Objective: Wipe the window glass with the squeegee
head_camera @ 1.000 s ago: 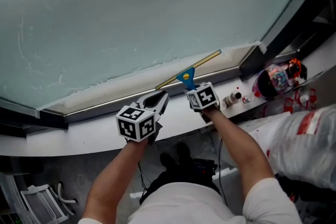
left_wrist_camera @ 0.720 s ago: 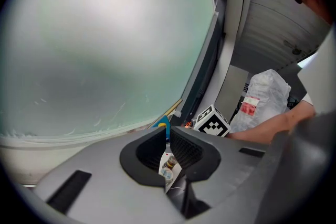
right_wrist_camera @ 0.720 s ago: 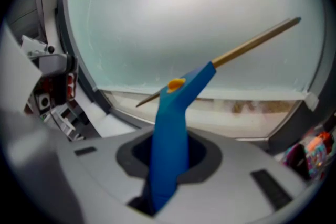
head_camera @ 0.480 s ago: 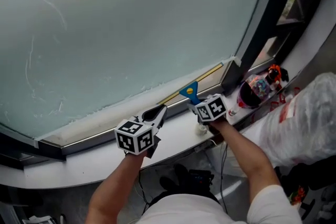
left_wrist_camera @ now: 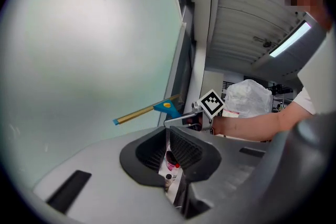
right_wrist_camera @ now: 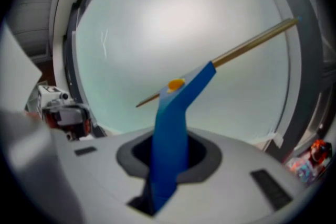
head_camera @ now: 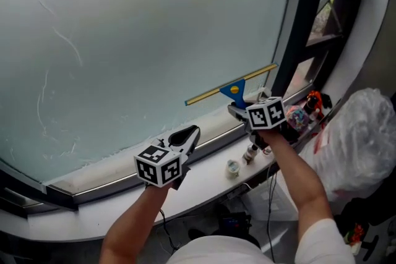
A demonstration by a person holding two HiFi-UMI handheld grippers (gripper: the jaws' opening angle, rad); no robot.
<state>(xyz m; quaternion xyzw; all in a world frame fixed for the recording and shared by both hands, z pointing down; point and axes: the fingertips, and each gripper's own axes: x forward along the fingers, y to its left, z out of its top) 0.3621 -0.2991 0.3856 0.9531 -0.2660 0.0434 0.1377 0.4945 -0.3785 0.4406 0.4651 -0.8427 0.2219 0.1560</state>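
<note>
Near window glass [head_camera: 154, 28] lower right corner: right gripper [head_camera: 238, 108] clamped on squeegee [head_camera: 234, 91] blue handle. Likely light, rigid; grip handle, not blade. Left gripper [head_camera: 189, 133] closed, empty.

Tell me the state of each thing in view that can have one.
window glass, hazy, with faint streaks.
squeegee, clamped by its blue handle, blade tilted, right end higher.
right hand-held gripper, shut on the squeegee.
left hand-held gripper, jaws together, empty.
plastic bag, bulging full.
</note>
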